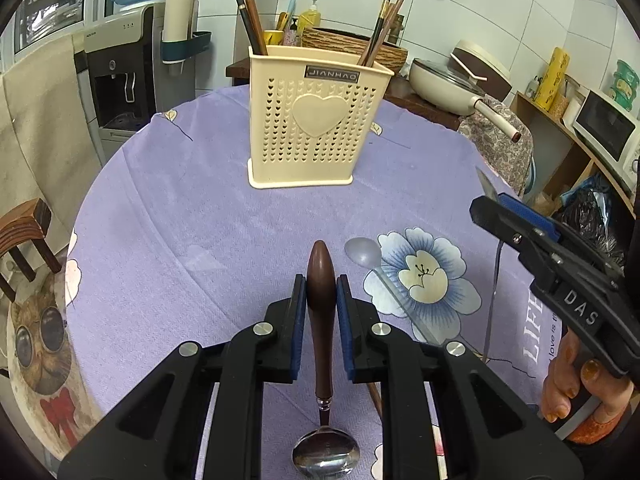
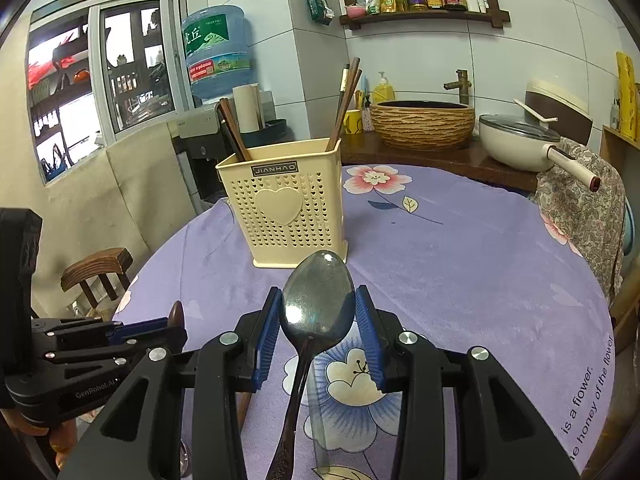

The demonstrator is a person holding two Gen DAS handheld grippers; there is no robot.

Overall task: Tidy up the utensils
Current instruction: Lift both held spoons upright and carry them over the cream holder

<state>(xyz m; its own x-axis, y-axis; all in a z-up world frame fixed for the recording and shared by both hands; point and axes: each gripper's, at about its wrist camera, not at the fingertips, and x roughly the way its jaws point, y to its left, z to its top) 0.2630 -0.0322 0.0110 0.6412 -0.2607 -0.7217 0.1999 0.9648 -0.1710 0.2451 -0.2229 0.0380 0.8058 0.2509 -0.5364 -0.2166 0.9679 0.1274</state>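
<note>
A cream perforated utensil holder with a heart stands on the purple table; it also shows in the right wrist view, with several chopsticks in it. My left gripper is shut on a brown-handled spoon, handle pointing forward and metal bowl toward the camera. My right gripper is shut on a metal spoon, bowl forward, held above the table. The right gripper appears in the left wrist view. A clear plastic spoon lies on the cloth.
The round table has a purple flowered cloth. A wooden stool stands at the left. A counter behind holds a woven basin and a white pan. A water dispenser is at the back left.
</note>
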